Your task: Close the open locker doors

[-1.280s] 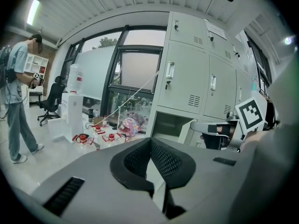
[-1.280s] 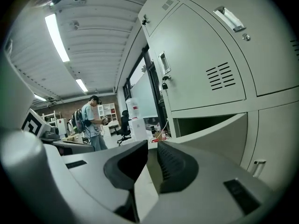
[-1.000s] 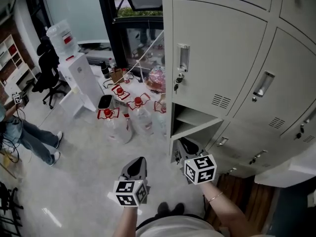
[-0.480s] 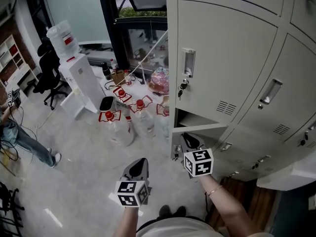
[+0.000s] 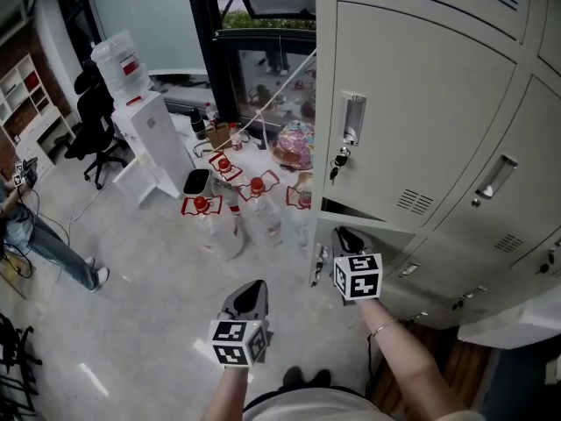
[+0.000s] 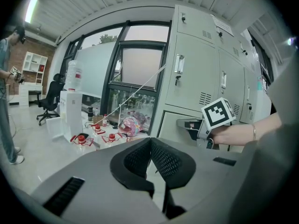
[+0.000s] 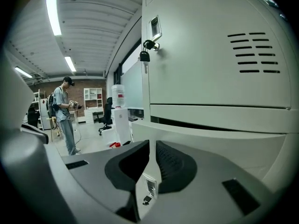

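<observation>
A bank of grey lockers fills the right of the head view. The lower locker door (image 5: 390, 242) (image 7: 215, 134) stands almost shut, with a thin dark gap under the upper door (image 5: 412, 103). My right gripper (image 5: 348, 232) (image 7: 152, 143) is at that door's face near its free edge. Its jaws have just been closing and stand narrowly apart with nothing between them. The door's lock (image 7: 148, 188) shows through the gap. My left gripper (image 5: 254, 285) (image 6: 151, 141) hangs over the floor left of the lockers, tips together and empty.
Several red-capped water bottles (image 5: 230, 209) and a pink bag (image 5: 294, 143) sit on the floor by the locker's left side. A water dispenser (image 5: 149, 139) and an office chair (image 5: 92, 125) stand farther left. A person (image 5: 35, 235) stands at the left edge.
The lower door swung from wide open, showing its shelf, to almost shut. My right gripper moved with it toward the lockers. The left gripper shifted slightly.
</observation>
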Available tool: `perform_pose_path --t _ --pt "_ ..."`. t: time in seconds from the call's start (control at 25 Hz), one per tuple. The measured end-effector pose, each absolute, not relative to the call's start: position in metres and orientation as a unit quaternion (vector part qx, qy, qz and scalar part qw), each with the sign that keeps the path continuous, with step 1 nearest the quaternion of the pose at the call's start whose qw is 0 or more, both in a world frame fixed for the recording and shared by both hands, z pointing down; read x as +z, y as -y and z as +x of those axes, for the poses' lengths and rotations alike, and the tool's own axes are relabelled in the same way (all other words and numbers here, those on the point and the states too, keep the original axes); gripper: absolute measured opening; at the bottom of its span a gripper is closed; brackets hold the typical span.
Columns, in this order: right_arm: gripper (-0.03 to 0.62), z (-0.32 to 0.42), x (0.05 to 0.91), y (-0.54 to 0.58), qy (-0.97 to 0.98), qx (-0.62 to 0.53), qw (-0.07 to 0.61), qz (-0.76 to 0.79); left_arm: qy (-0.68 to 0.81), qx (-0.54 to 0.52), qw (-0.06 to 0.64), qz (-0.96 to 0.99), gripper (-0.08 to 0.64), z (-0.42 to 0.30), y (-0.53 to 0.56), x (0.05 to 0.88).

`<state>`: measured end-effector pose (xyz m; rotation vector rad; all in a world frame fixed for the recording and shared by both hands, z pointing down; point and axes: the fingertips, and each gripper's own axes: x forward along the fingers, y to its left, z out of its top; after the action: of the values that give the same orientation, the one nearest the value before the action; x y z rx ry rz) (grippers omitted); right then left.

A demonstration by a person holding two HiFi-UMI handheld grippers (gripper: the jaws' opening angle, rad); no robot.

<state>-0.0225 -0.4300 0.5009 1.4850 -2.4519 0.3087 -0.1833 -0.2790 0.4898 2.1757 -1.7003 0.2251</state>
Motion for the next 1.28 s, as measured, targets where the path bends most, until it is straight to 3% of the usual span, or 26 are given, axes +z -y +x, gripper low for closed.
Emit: perform_pose_path --t 0.8,1.28 --pt "0.017 -0.016 0.507 0.478 0.82 0.099 0.161 0.541 0.603 0.077 0.193 0.77 0.02 -0.191 0.286 0.49" --pt "0.005 -0.028 0.49 0.432 0.847 0.11 0.141 0.501 0.597 0.07 0.183 0.778 0.02 -0.184 0.276 0.487"
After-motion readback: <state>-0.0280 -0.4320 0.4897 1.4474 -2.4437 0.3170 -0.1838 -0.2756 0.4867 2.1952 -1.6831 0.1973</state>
